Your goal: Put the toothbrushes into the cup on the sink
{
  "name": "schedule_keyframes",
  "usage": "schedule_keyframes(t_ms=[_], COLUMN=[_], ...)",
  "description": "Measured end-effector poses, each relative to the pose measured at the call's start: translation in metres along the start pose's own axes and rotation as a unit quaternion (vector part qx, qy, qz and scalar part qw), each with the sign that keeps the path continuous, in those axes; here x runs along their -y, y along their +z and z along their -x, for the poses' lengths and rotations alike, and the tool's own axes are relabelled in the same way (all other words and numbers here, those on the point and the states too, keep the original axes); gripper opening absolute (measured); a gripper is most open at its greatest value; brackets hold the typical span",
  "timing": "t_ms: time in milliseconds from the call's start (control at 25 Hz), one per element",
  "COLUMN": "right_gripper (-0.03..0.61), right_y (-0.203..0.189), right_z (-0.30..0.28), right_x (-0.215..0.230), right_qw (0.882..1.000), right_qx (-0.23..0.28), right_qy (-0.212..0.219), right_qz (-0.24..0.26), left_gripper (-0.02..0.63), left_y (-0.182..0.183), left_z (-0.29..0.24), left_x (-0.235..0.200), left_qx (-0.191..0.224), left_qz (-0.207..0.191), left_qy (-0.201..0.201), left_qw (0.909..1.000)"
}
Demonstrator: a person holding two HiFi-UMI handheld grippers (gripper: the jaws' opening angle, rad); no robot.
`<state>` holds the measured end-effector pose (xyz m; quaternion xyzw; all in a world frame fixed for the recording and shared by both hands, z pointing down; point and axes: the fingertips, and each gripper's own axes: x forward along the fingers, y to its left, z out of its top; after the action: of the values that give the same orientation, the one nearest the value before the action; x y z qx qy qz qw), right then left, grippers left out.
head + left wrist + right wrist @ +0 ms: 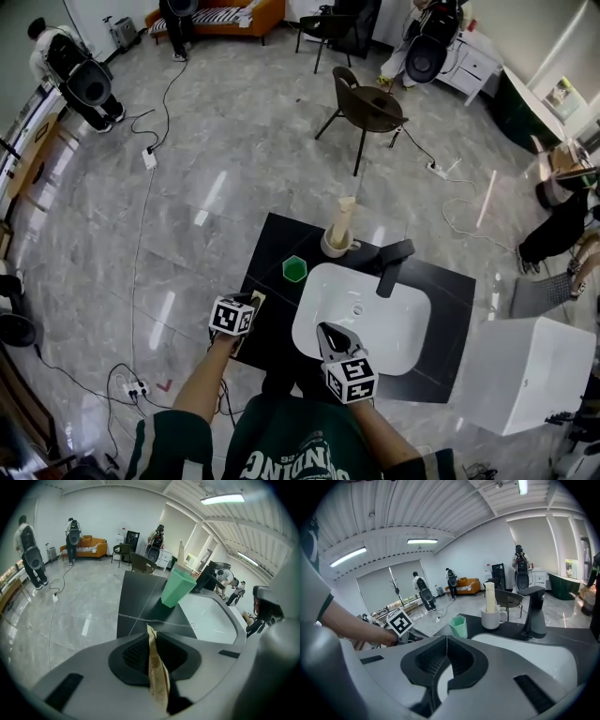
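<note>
My left gripper (246, 311) (151, 638) is shut on a tan paper-wrapped toothbrush (157, 672), held over the left part of the black counter (272, 244). The wrapper's tip (257, 298) pokes out past the fingers. A white cup (336, 246) (490, 618) stands at the back of the white sink (384, 328), with another wrapped toothbrush (344, 217) (490, 597) upright in it. My right gripper (330, 334) (446, 640) hovers over the sink's front edge, shut, with nothing between its jaws.
A green cup (295, 269) (178, 588) (458, 626) stands on the counter left of the basin. The black faucet (394, 262) (533, 611) rises behind it. A white box (525, 375) sits to the right, a chair (370, 108) beyond. Cables and people are on the floor farther off.
</note>
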<state>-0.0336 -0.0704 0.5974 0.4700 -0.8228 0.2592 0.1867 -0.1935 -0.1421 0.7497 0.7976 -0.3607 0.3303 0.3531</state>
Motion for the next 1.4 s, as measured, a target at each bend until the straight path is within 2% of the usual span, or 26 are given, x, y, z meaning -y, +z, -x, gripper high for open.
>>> schedule_keyframes(t_ms=[160, 280, 600, 760, 960, 1400], right_gripper=[0.041, 0.040, 0.040, 0.040, 0.041, 0.040], right_y=[0.001, 0.000, 0.005, 0.009, 0.011, 0.016], right_z=[0.002, 0.003, 0.001, 0.002, 0.004, 0.012], right_x=[0.001, -0.001, -0.004, -0.004, -0.002, 0.011], right_qw=[1.000, 1.000, 1.000, 1.000, 1.000, 1.000], right_qx=[0.003, 0.003, 0.008, 0.012, 0.016, 0.025], right_qy=[-0.001, 0.001, 0.008, 0.009, 0.008, -0.004], right_qz=[-0.001, -0.003, 0.002, 0.003, 0.003, -0.001], left_gripper=[0.043, 0.035, 0.021, 0.018, 0.015, 0.015], left_y=[0.008, 0.022, 0.075, 0.103, 0.137, 0.219], left_z=[0.011, 0.026, 0.069, 0.091, 0.112, 0.134], left_x=[0.009, 0.016, 0.025, 0.032, 0.046, 0.095], left_qx=[0.031, 0.070, 0.182, 0.237, 0.293, 0.383], left_qz=[-0.010, -0.012, -0.007, -0.012, -0.045, -0.064], left_qy=[0.001, 0.004, 0.011, 0.001, -0.013, -0.078], left_qw=[0.9995, 0.9975, 0.9832, 0.9713, 0.9549, 0.9184])
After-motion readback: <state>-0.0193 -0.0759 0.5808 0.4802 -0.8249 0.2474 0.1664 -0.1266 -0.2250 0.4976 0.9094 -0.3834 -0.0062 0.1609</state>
